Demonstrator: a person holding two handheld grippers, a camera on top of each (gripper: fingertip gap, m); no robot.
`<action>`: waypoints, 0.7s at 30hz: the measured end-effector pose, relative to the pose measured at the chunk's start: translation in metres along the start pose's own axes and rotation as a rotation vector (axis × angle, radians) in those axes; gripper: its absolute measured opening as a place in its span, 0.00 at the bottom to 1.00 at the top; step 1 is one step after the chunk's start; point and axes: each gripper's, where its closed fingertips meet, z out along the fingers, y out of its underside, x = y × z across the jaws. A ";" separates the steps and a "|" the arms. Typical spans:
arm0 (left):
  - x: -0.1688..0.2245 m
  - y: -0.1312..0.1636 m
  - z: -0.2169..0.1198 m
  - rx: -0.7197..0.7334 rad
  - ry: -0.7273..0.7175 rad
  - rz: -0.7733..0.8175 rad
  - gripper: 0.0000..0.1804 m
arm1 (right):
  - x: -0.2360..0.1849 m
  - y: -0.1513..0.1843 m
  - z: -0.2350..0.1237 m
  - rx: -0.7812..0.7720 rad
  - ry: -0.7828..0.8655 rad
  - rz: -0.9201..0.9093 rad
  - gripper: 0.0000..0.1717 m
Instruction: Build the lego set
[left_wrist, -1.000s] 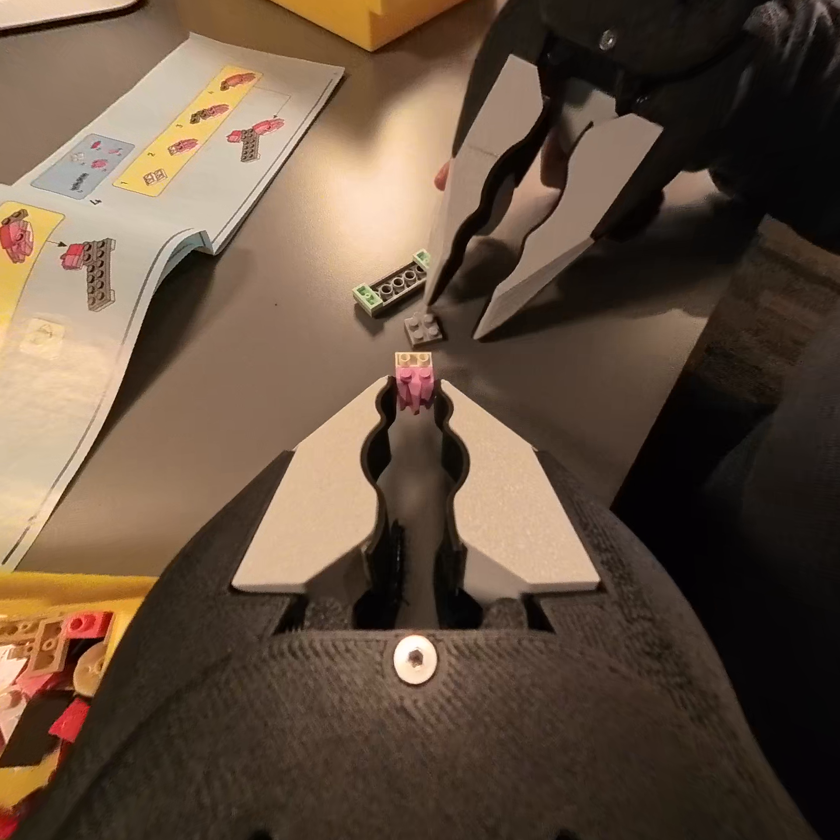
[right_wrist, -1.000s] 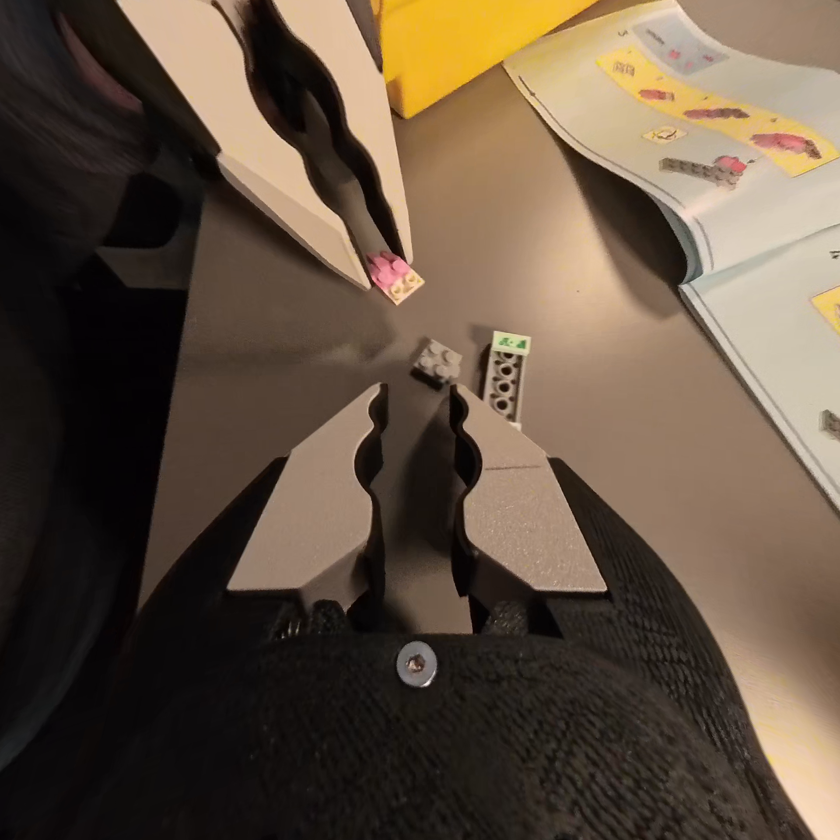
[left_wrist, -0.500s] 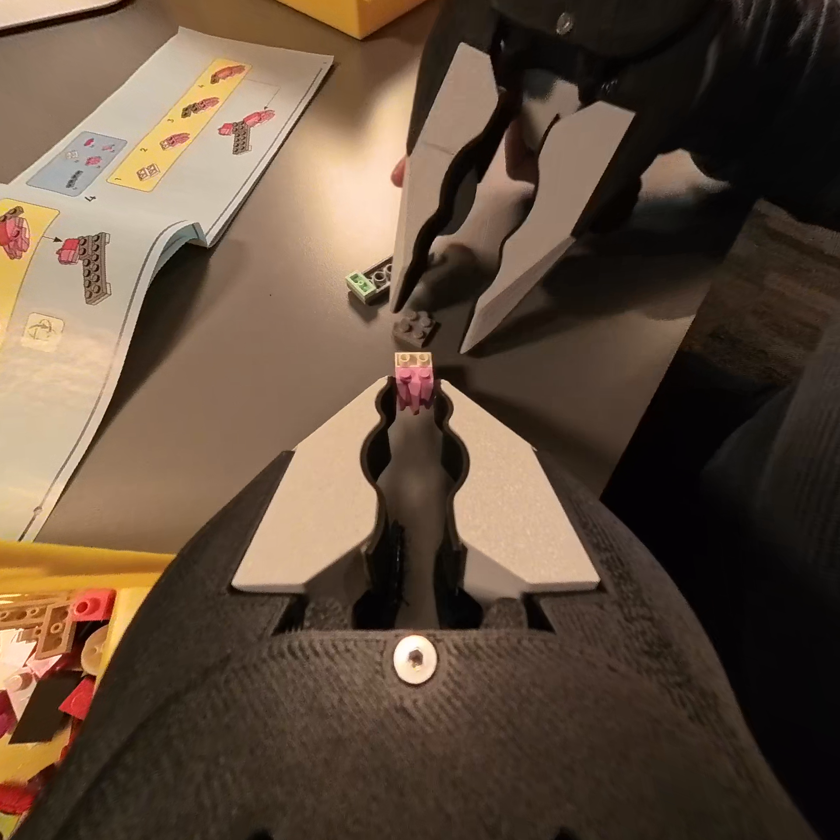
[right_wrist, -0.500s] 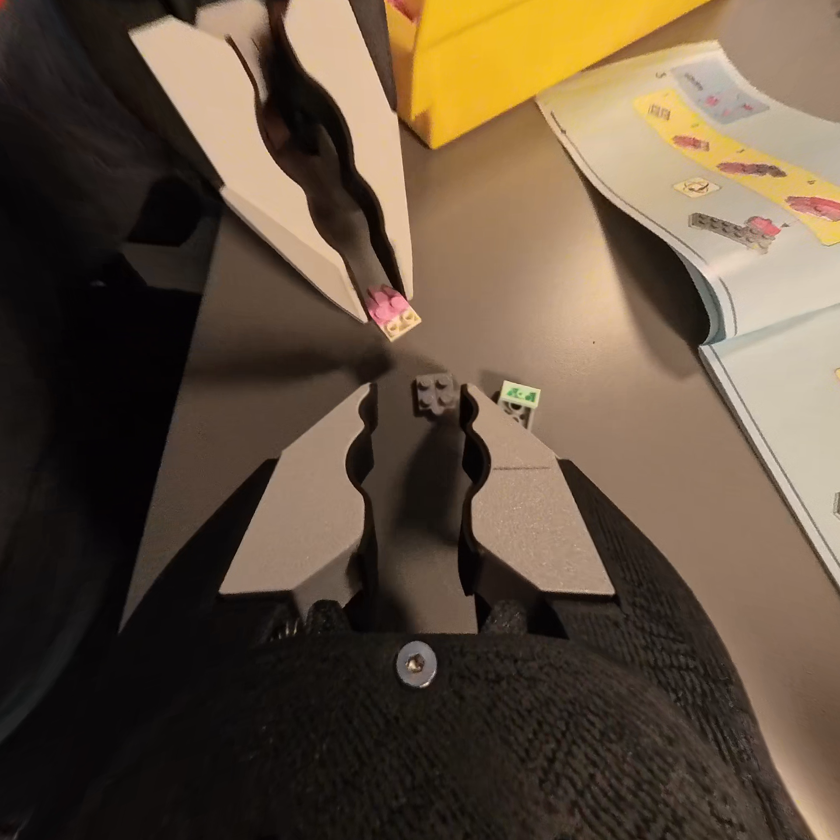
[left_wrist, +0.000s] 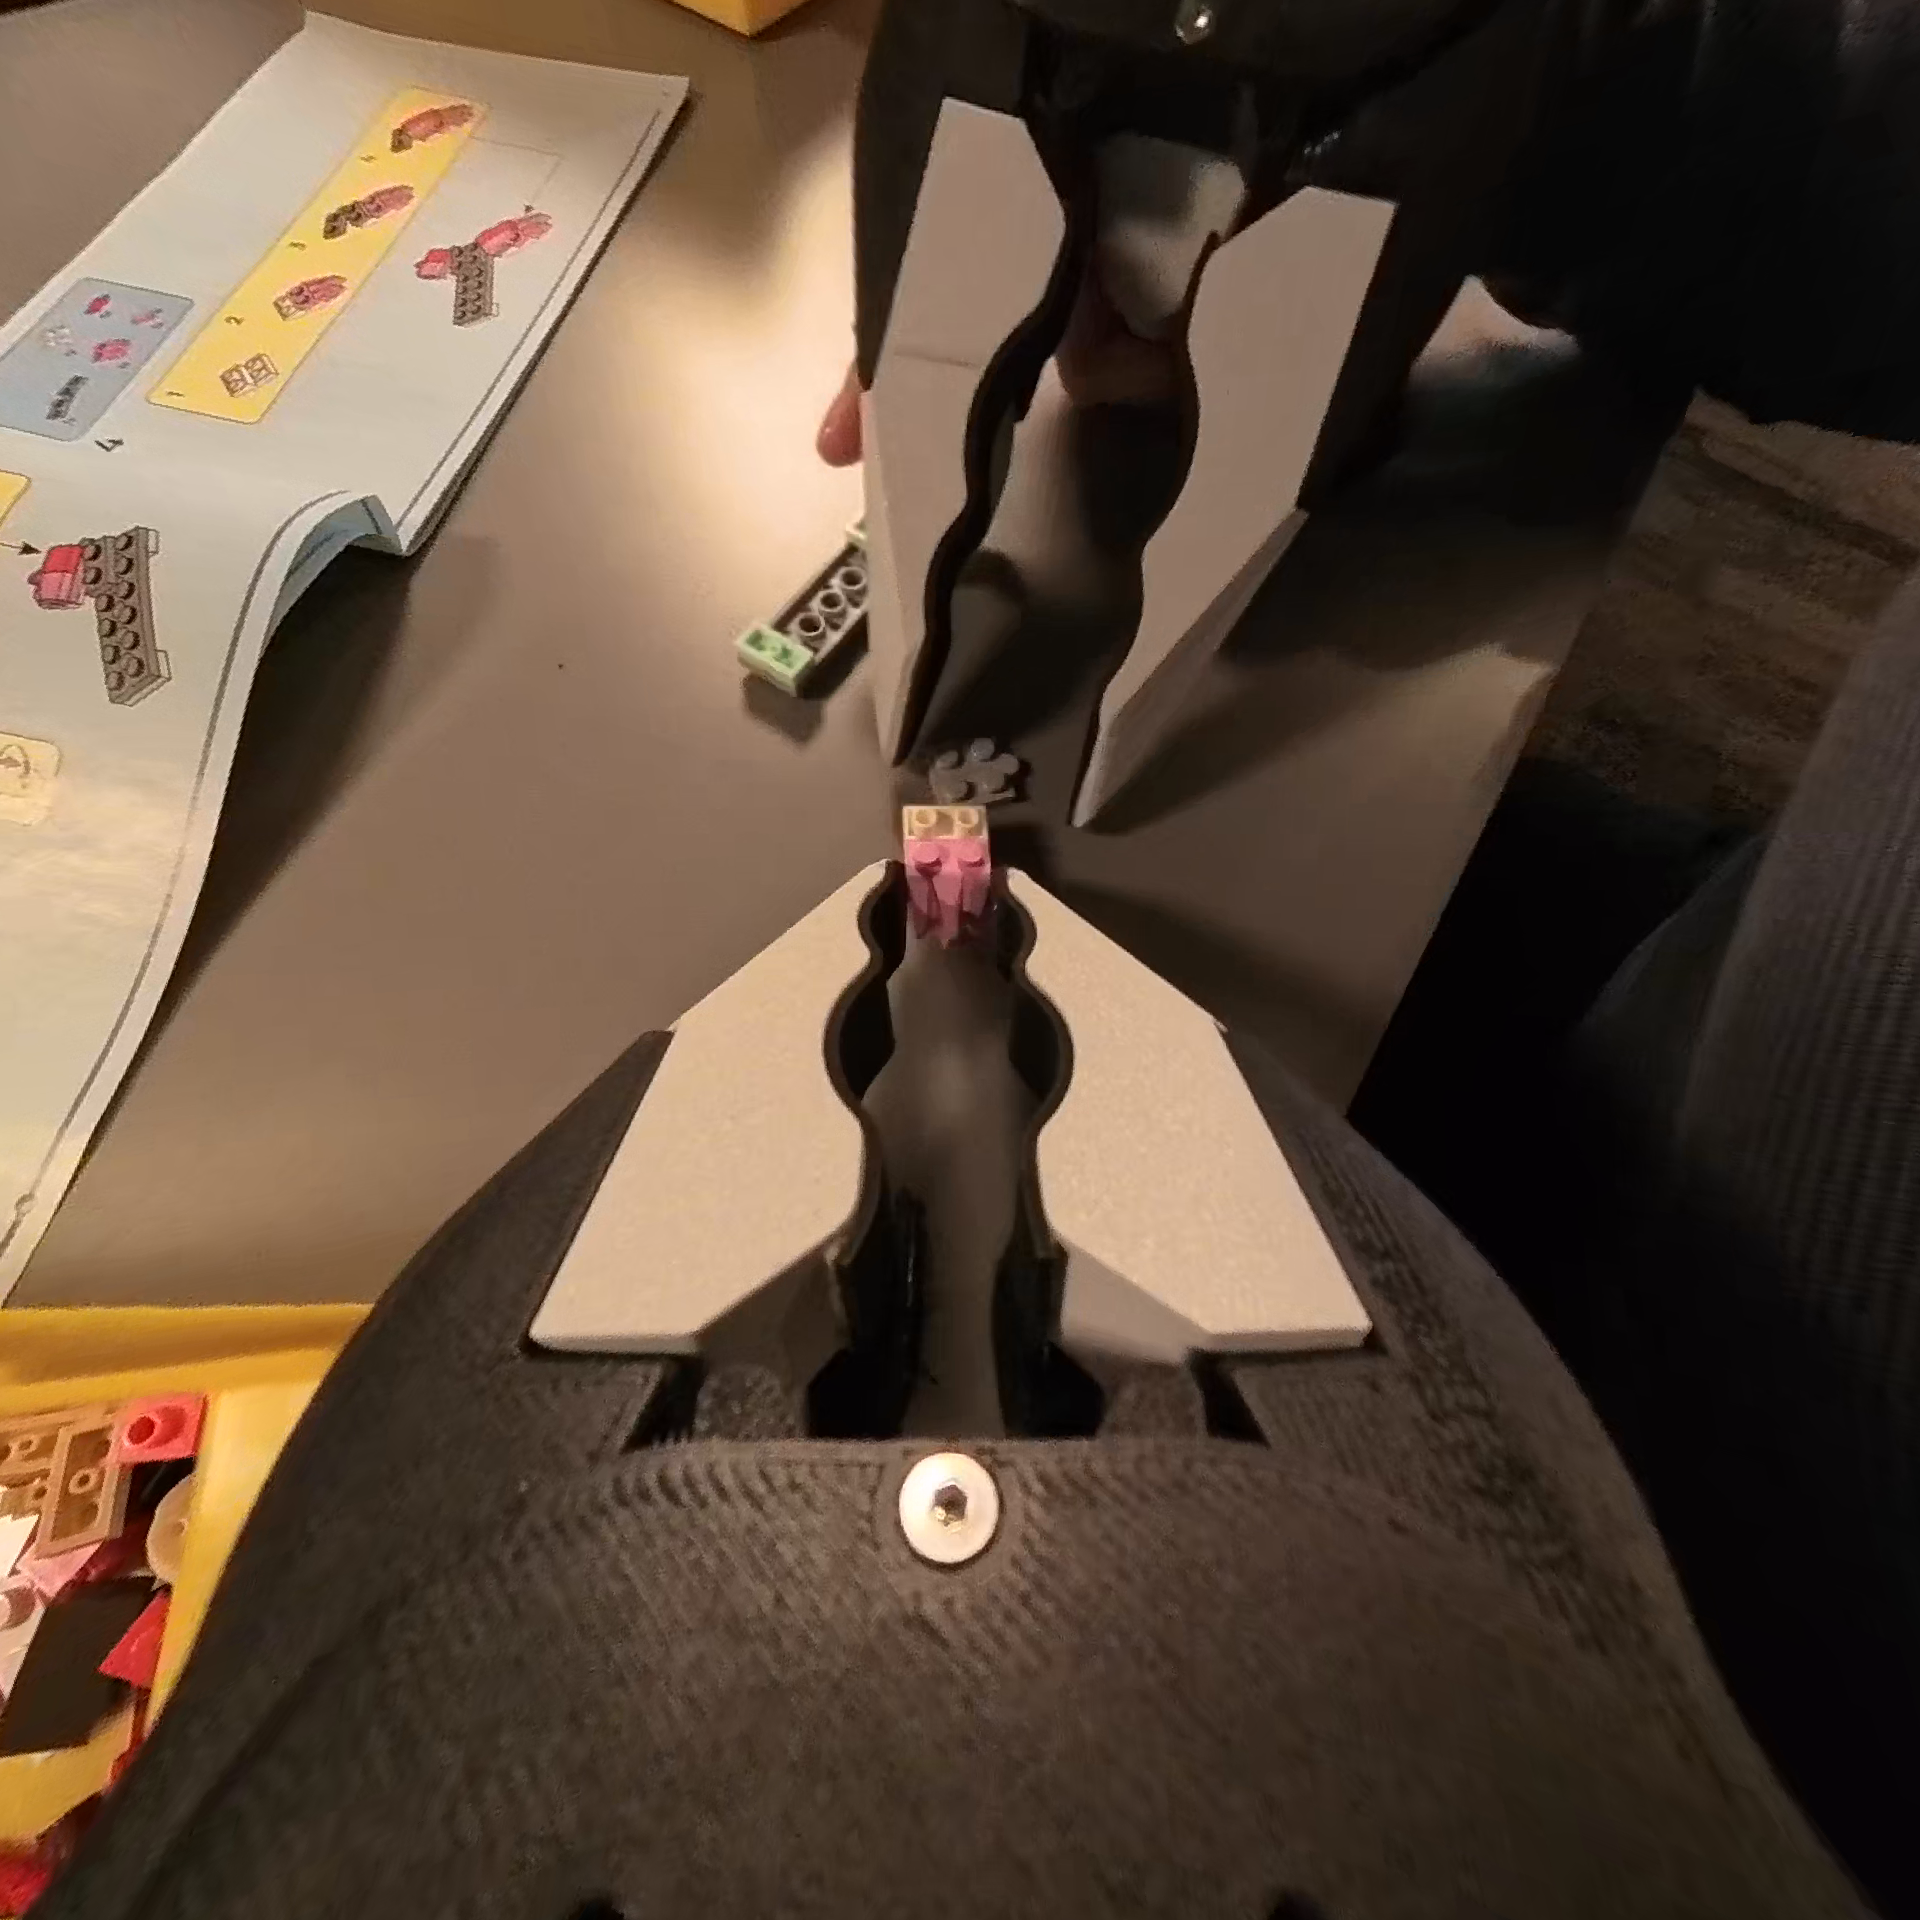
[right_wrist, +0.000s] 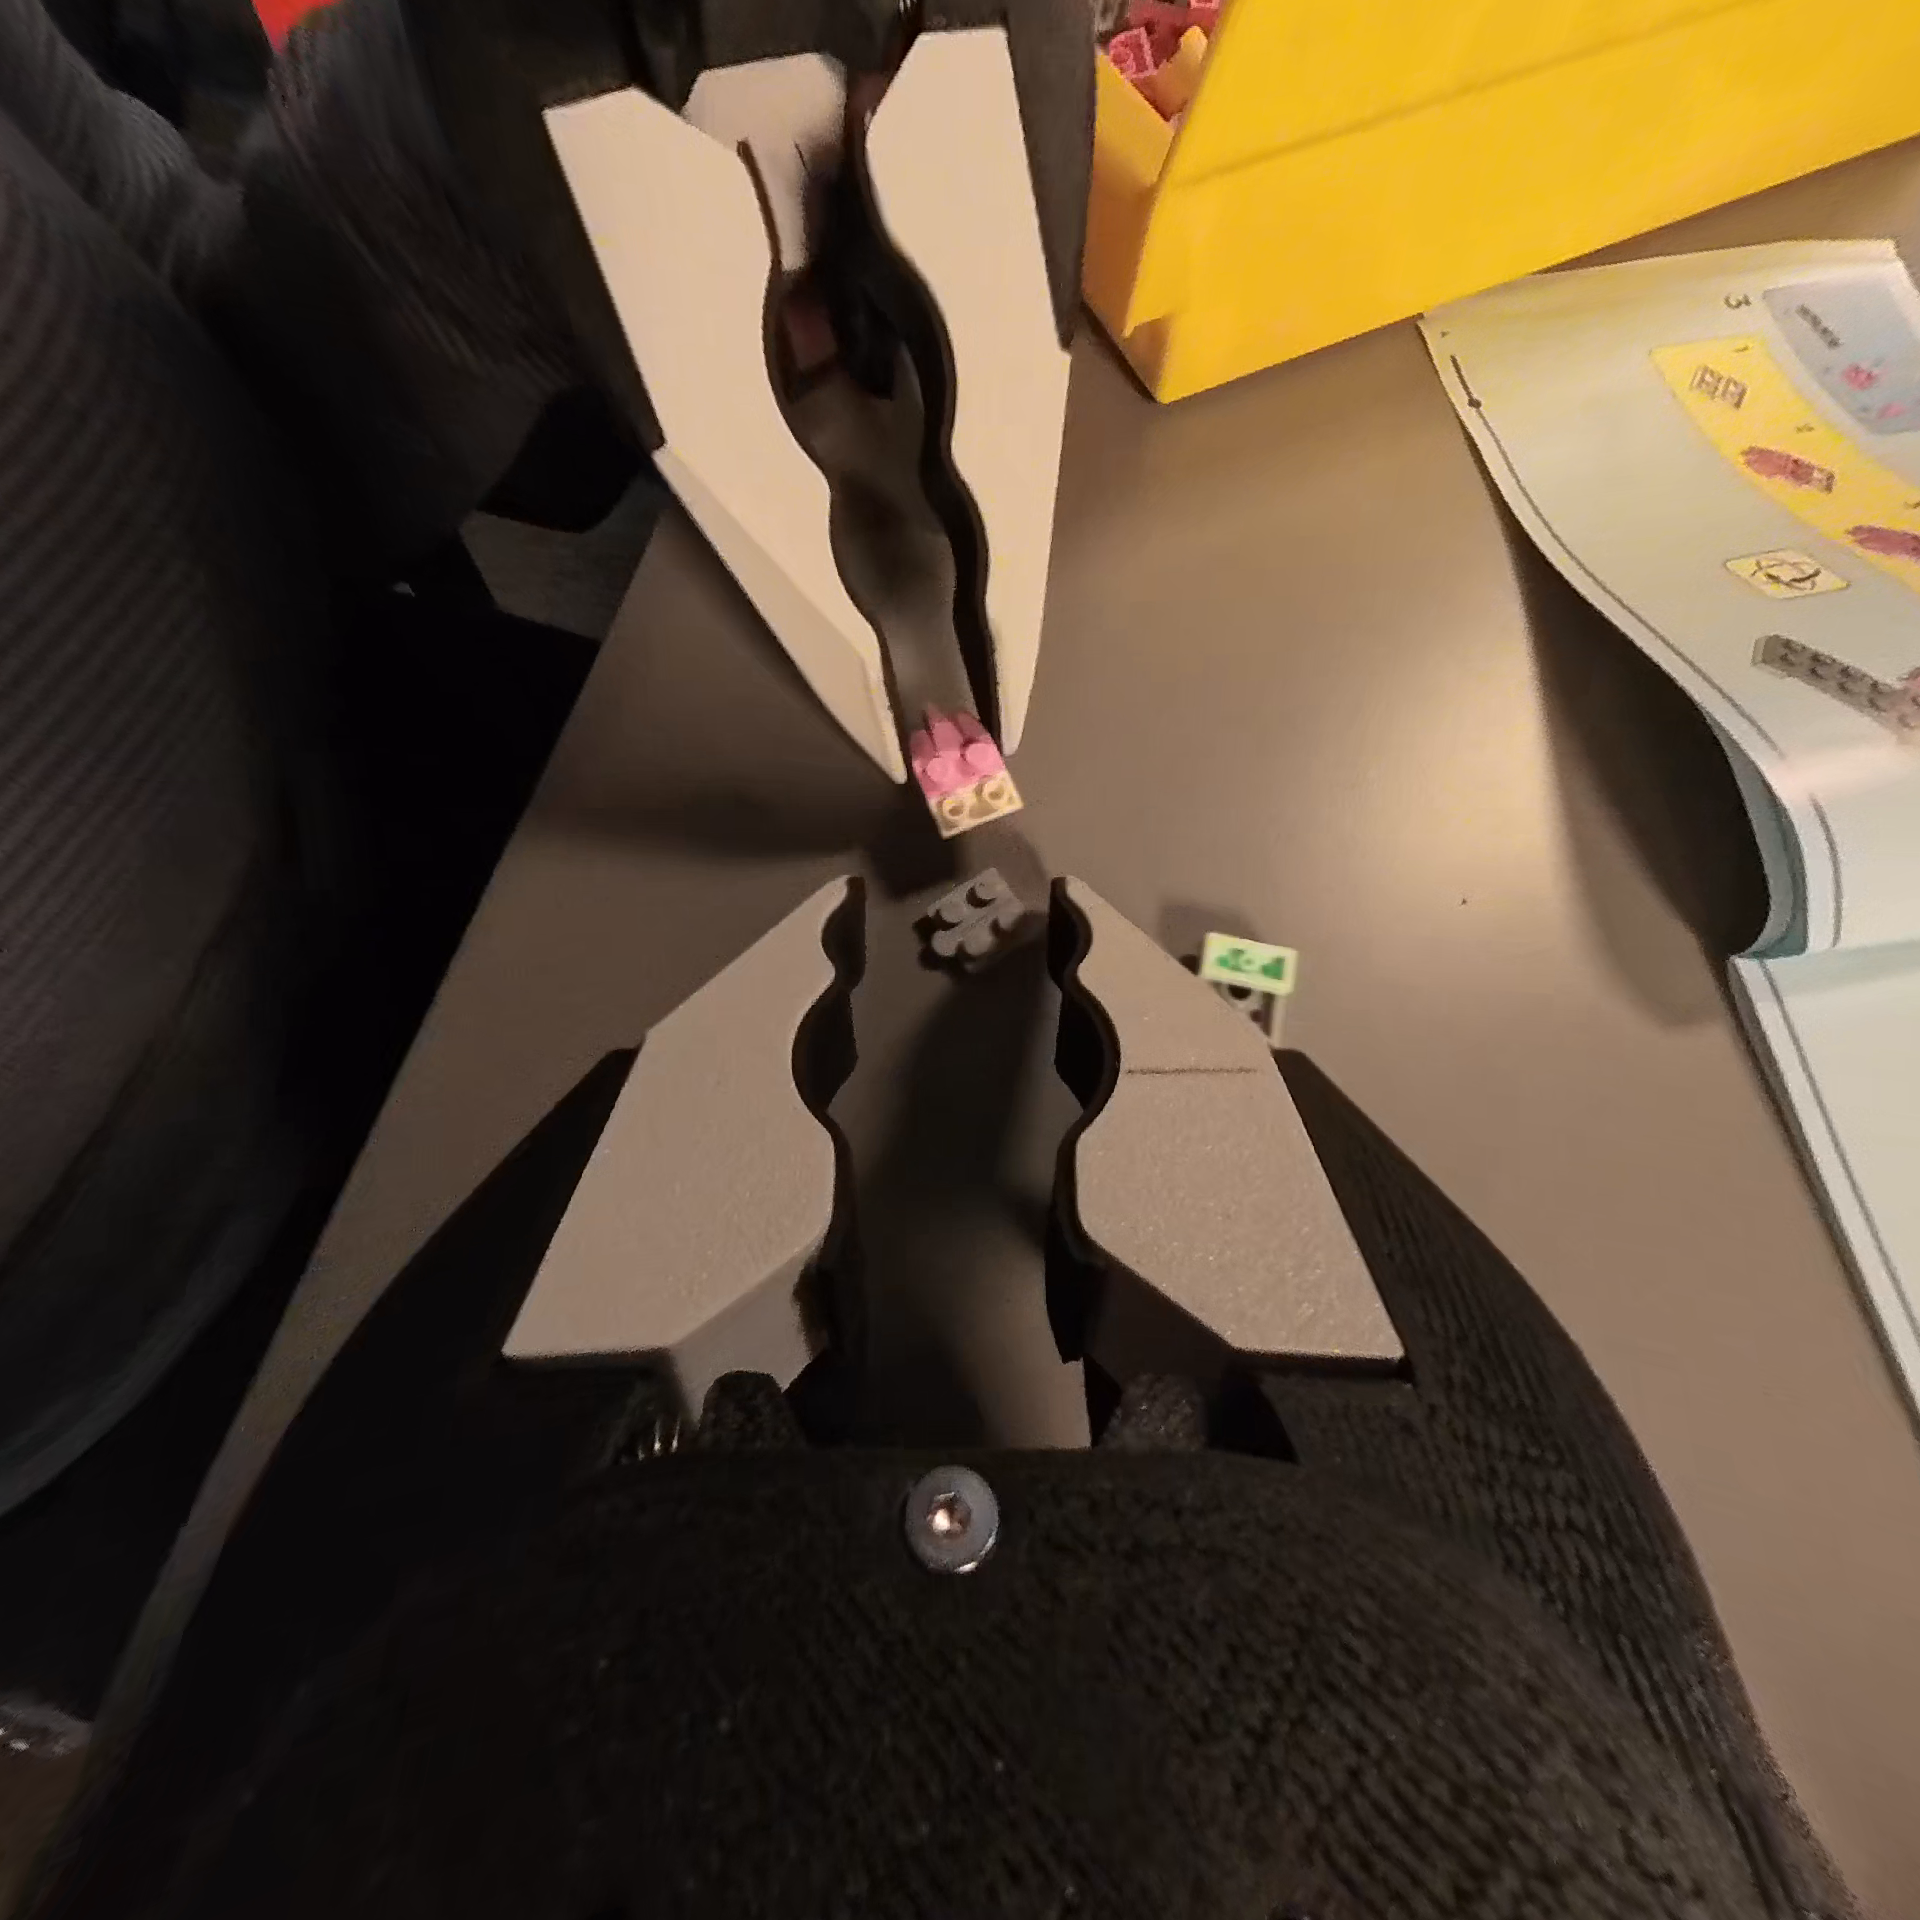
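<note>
The left gripper (left_wrist: 948, 883) is clamping a small pink brick stacked on a tan plate (left_wrist: 945, 873), both fingertips pressing its sides, the tan end poking out past the tips. From the opposite side, in the right wrist view, that same gripper (right_wrist: 951, 764) is coming in from above with the pink-and-tan piece (right_wrist: 964, 788) pinched at its very tip, hanging just above the dark tabletop (right_wrist: 1351, 727).

The right gripper (right_wrist: 958, 902) is standing open, its fingers spread wide on either side of a small dark grey two-by-two plate (right_wrist: 975, 920). That plate is lying flat on the table between the fingertips, with clear air on both sides, so nothing is being gripped there. In the left wrist view the right gripper (left_wrist: 987, 790) is pointing down at the table, and the grey plate (left_wrist: 977, 774) is sitting between its tips, just beyond the tan end of the held piece.

Just beside the right gripper's finger, a long dark grey brick with a pale green tile at its end (left_wrist: 805, 629) is lying on the table, partly hidden behind that finger (right_wrist: 1247, 971). An open instruction booklet (left_wrist: 260, 343) is lying well to the side, and a yellow box of loose bricks (left_wrist: 94, 1496) is sitting at the near corner in the left wrist view, with the same yellow box (right_wrist: 1455, 156) sitting behind the left gripper in the other.
</note>
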 end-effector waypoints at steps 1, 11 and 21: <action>0.000 0.000 0.000 -0.002 0.001 0.001 0.08 | 0.002 0.000 0.000 -0.002 -0.001 -0.017 0.20; -0.001 0.005 -0.003 -0.013 0.006 -0.003 0.08 | -0.006 0.008 -0.006 -0.036 -0.103 -0.014 0.10; 0.001 0.007 -0.001 -0.037 0.013 0.009 0.08 | -0.005 0.007 -0.003 -0.023 -0.071 -0.034 0.08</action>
